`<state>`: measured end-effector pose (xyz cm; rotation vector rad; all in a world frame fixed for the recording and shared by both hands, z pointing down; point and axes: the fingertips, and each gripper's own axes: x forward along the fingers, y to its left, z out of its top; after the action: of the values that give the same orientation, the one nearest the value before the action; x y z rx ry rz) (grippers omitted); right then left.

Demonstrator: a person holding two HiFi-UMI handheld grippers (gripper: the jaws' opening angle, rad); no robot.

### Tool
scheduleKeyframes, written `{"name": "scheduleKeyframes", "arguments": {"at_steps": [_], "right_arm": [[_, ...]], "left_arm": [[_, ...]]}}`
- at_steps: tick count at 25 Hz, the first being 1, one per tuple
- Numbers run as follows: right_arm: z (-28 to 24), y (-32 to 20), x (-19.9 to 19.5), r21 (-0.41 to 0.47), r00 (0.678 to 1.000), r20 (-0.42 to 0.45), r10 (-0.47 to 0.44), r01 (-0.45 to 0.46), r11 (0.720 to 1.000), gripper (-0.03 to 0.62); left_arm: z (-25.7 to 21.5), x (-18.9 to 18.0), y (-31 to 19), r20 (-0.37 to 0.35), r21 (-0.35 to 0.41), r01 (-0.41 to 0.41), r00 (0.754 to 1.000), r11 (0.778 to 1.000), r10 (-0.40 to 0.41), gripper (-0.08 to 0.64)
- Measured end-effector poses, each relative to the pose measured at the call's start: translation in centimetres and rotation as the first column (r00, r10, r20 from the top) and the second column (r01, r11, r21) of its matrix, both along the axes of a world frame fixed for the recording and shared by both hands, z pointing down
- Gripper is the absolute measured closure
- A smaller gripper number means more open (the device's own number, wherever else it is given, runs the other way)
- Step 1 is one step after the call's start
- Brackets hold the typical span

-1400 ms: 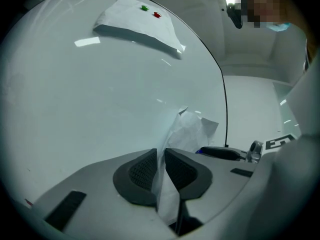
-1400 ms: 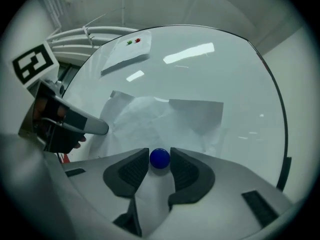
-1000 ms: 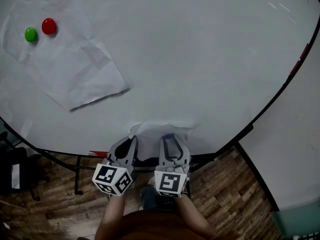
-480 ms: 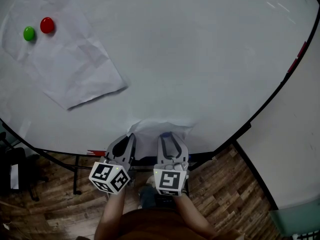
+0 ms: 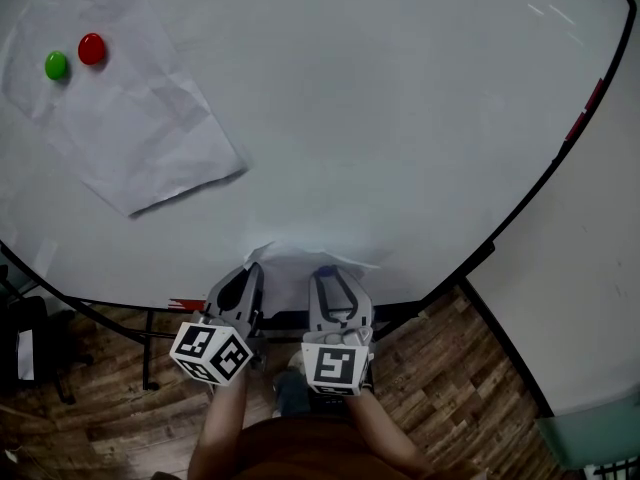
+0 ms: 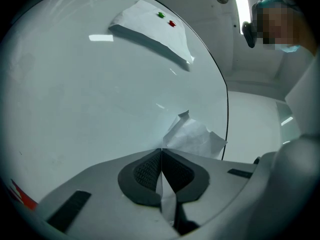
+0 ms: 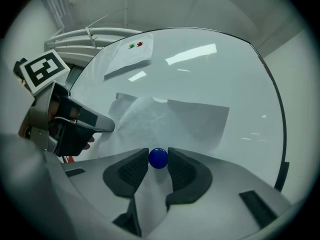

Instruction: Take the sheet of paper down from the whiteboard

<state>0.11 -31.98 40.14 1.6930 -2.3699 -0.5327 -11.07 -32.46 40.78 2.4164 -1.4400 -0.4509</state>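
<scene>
Since a second ago both grippers have crept up and slightly toward 9 o'clock in the head view, and less of the sheet of paper (image 5: 310, 258) shows above their tips. The spare sheet (image 5: 130, 138) at 10 o'clock, with its green magnet (image 5: 56, 65) and red magnet (image 5: 91, 48), is unchanged.

Left gripper (image 6: 161, 151): jaws fully together, pinching the edge of the sheet of paper (image 6: 192, 136), which runs down between the pads.

Right gripper (image 7: 158, 150): jaws narrowly apart, blue magnet (image 7: 158, 158) between the tips. Both pads look to be touching it, though contact is hard to confirm. The magnet sits on the sheet of paper (image 7: 175, 116).

The sheet lies crumpled against the whiteboard (image 5: 400, 118) at 6 o'clock, by the bottom rim.
</scene>
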Motion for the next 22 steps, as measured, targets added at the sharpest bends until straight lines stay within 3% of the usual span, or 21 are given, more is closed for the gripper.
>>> {"name": "scheduleKeyframes", "arguments": {"at_steps": [9, 22], "right_arm": [[0.1, 0.7, 0.4, -0.026, 1.0, 0.018, 0.007, -0.006, 1.0, 0.459], [-0.7, 0.8, 0.4, 0.006, 0.999, 0.044, 0.022, -0.022, 1.0, 0.459]], "left_arm": [[0.3, -1.3, 0.6, -0.005, -0.012, 0.031, 0.999, 0.999, -0.031, 0.535], [0.6, -3.6, 1.2, -0.014, -0.03, 0.061, 0.998, 0.998, -0.062, 0.535]]}}
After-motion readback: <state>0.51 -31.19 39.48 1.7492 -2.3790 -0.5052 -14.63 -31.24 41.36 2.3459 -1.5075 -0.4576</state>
